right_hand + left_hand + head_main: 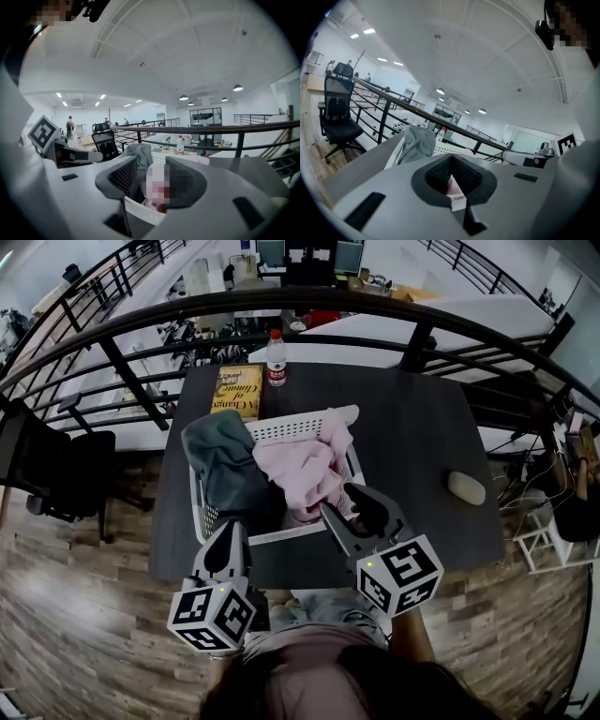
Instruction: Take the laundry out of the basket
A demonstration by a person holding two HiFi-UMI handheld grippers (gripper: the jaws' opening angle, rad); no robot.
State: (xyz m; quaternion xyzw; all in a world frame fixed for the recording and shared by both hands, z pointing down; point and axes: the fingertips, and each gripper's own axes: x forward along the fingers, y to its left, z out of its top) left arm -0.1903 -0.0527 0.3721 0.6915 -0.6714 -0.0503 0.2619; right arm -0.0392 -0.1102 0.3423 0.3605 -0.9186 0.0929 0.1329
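A white laundry basket [309, 422] stands on the dark table [422, 427]. A grey garment [225, 460] hangs over its left side and a pink garment [298, 470] fills its right side. My left gripper [228, 529] is at the basket's front left corner, its tips together with nothing between them; from the left gripper view the grey garment [417, 143] lies ahead. My right gripper [339, 501] is open at the basket's front right, over the edge of the pink garment. In the right gripper view the basket rim [145, 212] and pink cloth show through the gap, not pressed by the pads.
Behind the basket lie a yellow book [236, 390] and a red-capped bottle [277, 359]. A white oval object [466, 487] sits on the table to the right. A black railing [309, 298] curves behind the table, and an office chair [66, 474] stands at the left.
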